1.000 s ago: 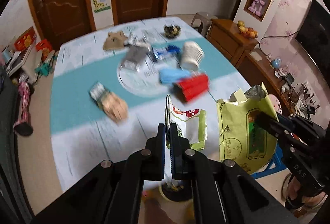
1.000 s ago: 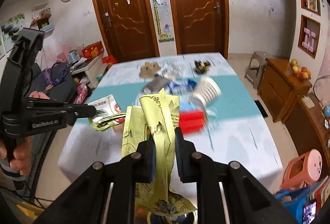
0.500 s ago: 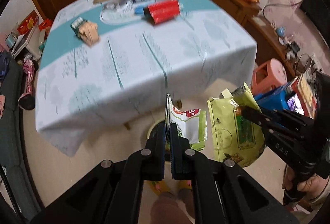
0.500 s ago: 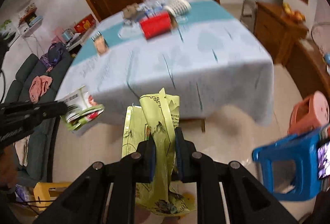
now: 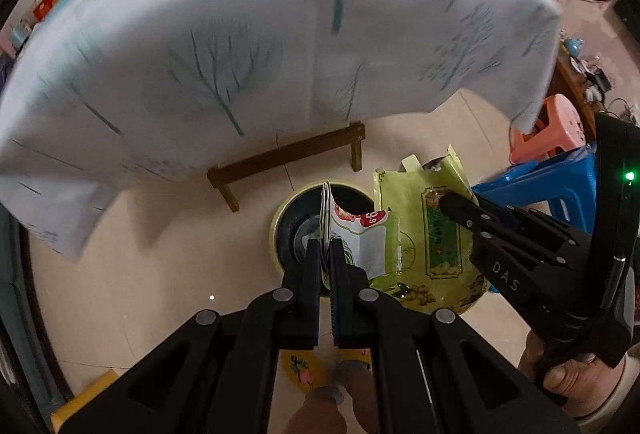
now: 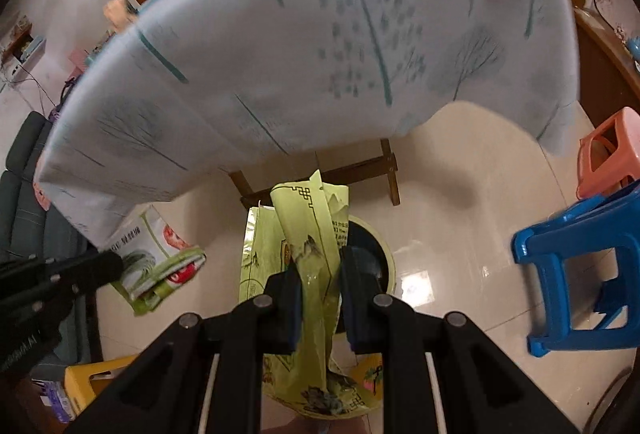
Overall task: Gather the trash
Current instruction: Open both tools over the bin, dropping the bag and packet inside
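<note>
Floor: pale glossy tiles, lying under everything.
Table: standing at 12 o'clock, its tree-print cloth hanging down.
Bin: round, sitting on the floor at centre.
Blue stool: standing at 3 o'clock.
Pink stool: standing at 2 o'clock.
Yellow stool: sitting at 8 o'clock.

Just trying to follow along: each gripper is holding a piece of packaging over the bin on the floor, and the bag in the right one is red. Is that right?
Not quite. The bag in the right gripper is yellow-green, not red, as the right wrist view shows. The rest holds: the left gripper pinches a white and green wrapper, and both hang over the bin on the floor.
</note>
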Demonstrator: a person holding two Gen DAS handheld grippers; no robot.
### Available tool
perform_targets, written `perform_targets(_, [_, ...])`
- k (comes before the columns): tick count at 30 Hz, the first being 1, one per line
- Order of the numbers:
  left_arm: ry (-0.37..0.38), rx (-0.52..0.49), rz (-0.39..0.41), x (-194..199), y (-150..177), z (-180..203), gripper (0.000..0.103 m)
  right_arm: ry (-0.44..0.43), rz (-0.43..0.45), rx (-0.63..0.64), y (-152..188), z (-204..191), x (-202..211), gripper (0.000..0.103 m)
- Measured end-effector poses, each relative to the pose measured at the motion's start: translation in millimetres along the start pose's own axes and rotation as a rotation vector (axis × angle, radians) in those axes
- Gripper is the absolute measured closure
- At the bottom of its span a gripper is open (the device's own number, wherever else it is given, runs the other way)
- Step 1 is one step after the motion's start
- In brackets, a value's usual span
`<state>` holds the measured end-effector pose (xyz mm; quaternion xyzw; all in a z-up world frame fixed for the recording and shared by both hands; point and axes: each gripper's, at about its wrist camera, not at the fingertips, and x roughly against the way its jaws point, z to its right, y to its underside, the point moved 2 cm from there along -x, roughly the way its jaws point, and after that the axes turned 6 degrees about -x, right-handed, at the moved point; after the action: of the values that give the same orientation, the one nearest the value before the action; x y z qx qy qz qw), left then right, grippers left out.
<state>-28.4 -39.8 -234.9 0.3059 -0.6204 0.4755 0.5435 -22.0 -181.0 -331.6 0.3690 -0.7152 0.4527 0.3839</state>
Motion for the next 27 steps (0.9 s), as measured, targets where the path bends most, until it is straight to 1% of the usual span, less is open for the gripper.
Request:
perform_targets(4, [-0.009, 0.025, 0.004, -57, 10, -10, 0.101, 0.025, 0.013, 0.012, 9, 7, -52, 0.086])
perform_targets(9, [-0.018, 0.039, 0.014, -116, 18, -21, 0.101, 0.042, 0.04, 0.002, 14, 16, -110, 0.085])
perform_targets(15, [-0.028, 0.011, 0.041, -168, 21, -26, 0.101, 0.048, 0.086, 0.018, 18, 23, -161, 0.084])
perform_targets(20, [-0.016, -0.011, 0.044, -204, 22, -26, 0.101, 0.051, 0.112, 0.027, 22, 28, -197, 0.081])
perform_targets(24, [-0.009, -0.026, 0.031, -228, 21, -30, 0.095, 0.07, 0.073, 0.022, 26, 27, -215, 0.071])
perform_targets(25, [-0.012, -0.032, 0.029, -232, 22, -31, 0.094, 0.082, 0.069, 0.028, 29, 26, -218, 0.067])
perform_targets(26, [-0.014, -0.04, 0.026, -236, 22, -31, 0.093, 0.087, 0.071, 0.035, 31, 25, -218, 0.058])
perform_targets(27, [-0.017, -0.046, 0.023, -239, 23, -33, 0.09, 0.088, 0.075, 0.043, 34, 24, -217, 0.057])
